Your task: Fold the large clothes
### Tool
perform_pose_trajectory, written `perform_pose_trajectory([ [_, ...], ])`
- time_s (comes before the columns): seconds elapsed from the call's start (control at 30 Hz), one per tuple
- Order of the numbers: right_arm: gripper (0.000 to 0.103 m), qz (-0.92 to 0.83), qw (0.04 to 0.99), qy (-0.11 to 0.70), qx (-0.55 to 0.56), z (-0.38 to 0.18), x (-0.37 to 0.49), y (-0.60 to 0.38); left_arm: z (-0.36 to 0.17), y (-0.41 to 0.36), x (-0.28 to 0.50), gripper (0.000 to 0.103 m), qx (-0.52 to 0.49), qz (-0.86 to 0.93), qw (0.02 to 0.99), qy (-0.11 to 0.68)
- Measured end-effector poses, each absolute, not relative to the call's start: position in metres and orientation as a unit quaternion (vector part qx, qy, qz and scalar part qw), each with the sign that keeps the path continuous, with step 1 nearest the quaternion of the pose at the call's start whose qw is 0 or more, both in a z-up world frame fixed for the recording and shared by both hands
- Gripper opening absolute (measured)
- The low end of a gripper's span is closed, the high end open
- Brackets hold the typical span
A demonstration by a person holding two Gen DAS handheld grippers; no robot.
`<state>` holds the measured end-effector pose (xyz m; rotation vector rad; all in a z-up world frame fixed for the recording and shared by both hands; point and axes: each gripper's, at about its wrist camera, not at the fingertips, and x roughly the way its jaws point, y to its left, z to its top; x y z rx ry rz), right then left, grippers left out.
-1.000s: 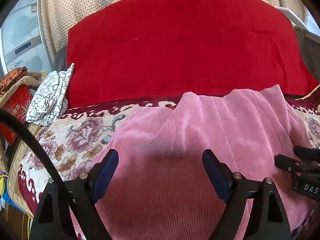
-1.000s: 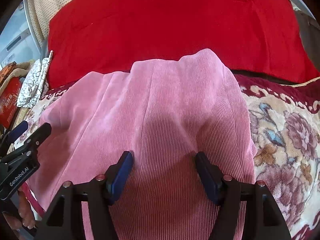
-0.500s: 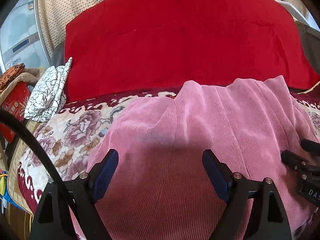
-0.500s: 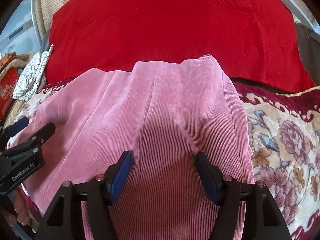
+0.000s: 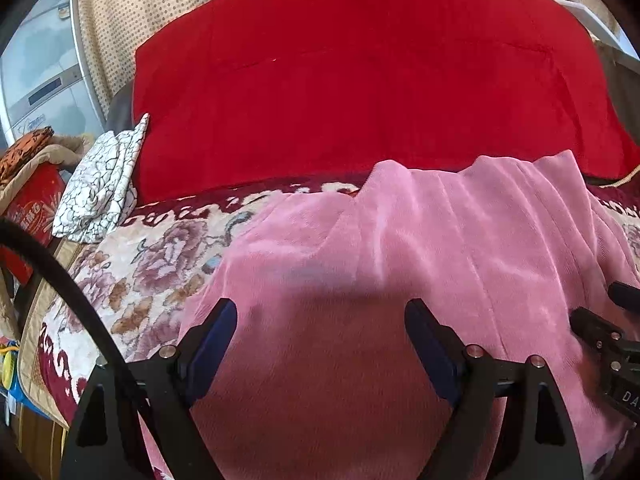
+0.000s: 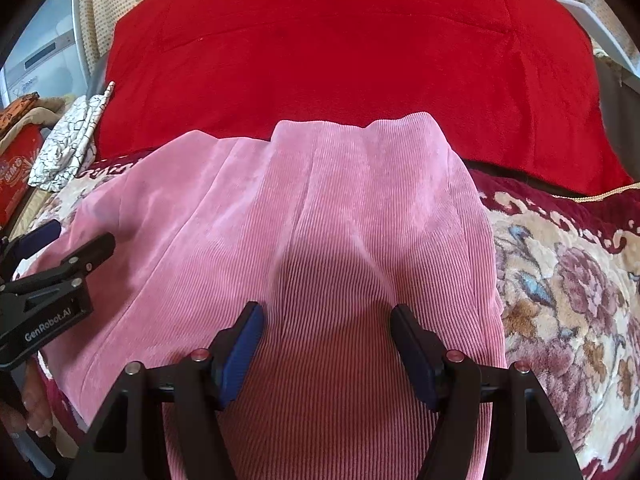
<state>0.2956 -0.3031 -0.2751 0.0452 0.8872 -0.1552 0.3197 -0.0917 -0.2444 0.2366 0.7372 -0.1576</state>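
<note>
Pink ribbed corduroy makes up the one garment (image 6: 320,208), which is spread flat with long creases on a floral blanket (image 6: 568,280), its far edge laid against a red cover (image 5: 360,80). One crackle-print cloth (image 5: 100,184) is seen at the left. Two grippers are counted: the left gripper (image 5: 320,328) and the right gripper (image 6: 326,328) are both held agape over the garment, nothing clasped.

My left wrist camera looks forward and down, close over the pink garment (image 5: 400,264); my right one does likewise. Both share the garment and red blanket (image 5: 360,80), and each glimpses, probably, the other gripper.
</note>
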Motion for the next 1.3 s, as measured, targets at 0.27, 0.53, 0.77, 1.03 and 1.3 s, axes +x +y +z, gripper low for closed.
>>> perform_pose_trajectory([
  [0.27,0.07,-0.078,0.902,0.425,0.0,-0.277,0.287,-0.297,-0.246,-0.077,0.324,0.086,0.105,-0.063,0.922,0.367],
  [0.53,0.07,-0.061,0.898,0.436,-0.004,-0.277,0.277,-0.295,-0.264,-0.063,0.338,0.086,0.094,-0.05,0.907,0.407],
  [0.77,0.07,-0.051,0.894,0.444,0.008,-0.272,0.278,-0.301,-0.264,-0.07,0.336,0.086,0.111,-0.053,0.906,0.406],
  [1.03,0.07,-0.071,0.903,0.421,0.05,-0.252,0.284,-0.318,-0.239,-0.062,0.328,0.086,0.102,-0.04,0.927,0.36],
  [1.3,0.07,-0.07,0.891,0.441,0.086,-0.262,0.289,-0.326,-0.265,-0.055,0.346,0.086,0.09,-0.048,0.898,0.428],
])
